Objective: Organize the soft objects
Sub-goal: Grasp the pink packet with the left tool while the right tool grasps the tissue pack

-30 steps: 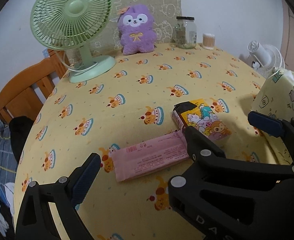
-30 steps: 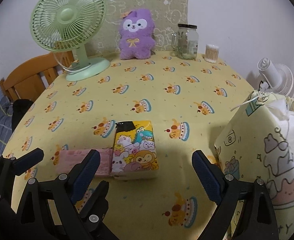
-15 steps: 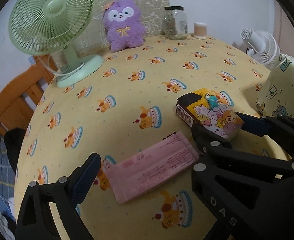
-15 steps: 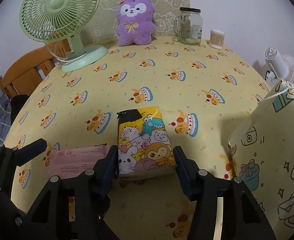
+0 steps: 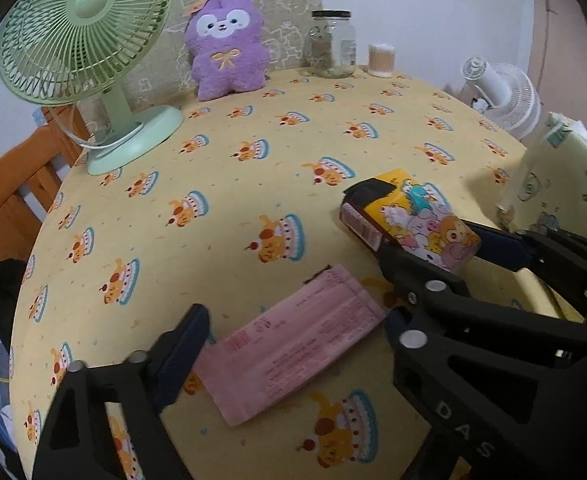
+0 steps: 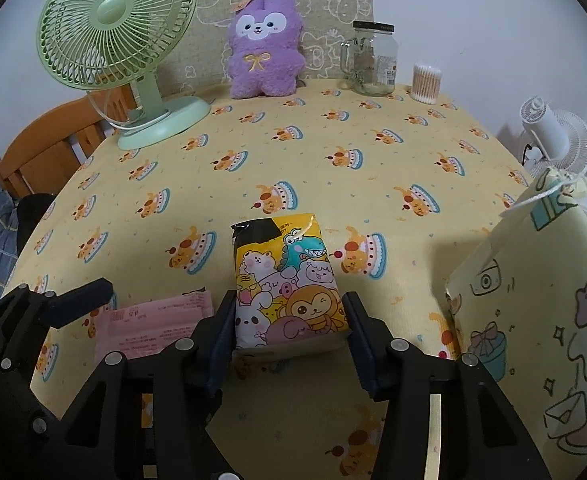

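Right gripper clamps the cartoon tissue pack; left gripper gapes over the pink pack.

Left wrist view: the left gripper (image 5: pixel 293 344) sits low over the yellow tablecloth (image 5: pixel 253 152), jaws spread wide around the flat pink mask pack (image 5: pixel 289 354), holding nothing.
Right wrist view: the right gripper (image 6: pixel 289 334) reaches forward, level with the table, fingers pressed against both sides of the cartoon tissue pack (image 6: pixel 287 280), beside the patterned fabric bag (image 6: pixel 533 300).
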`<state>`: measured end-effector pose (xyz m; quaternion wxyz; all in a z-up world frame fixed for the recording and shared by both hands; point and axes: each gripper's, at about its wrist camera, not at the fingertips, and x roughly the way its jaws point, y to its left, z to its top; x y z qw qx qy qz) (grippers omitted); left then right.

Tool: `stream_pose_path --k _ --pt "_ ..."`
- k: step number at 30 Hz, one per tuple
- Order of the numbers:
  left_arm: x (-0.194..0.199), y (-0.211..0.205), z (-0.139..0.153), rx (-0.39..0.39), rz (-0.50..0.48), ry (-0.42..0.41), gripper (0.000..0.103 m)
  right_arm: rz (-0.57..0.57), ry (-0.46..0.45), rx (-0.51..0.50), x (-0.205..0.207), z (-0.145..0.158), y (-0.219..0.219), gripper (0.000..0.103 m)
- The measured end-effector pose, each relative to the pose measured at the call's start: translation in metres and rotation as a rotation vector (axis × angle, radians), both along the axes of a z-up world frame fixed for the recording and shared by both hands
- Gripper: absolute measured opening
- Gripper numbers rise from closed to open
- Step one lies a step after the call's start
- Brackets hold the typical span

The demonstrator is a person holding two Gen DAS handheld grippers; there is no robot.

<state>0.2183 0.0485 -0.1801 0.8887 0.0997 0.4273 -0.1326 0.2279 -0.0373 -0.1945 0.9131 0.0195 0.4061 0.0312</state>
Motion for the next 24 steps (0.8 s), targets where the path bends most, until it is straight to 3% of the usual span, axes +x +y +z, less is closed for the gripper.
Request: stream_pose_path --k 9,24 --pt "-0.014 -0.006 0.004 -0.053 -0.012 0.037 0.043 0.009 0.0 0.009 -0.012 0.005 -0.003 0.054" --pt "-0.043 -0.004 0.007 -0.083 0.123 0.015 0.038 0.037 0.001 0.016 -0.036 0.007 -0.005 0.054"
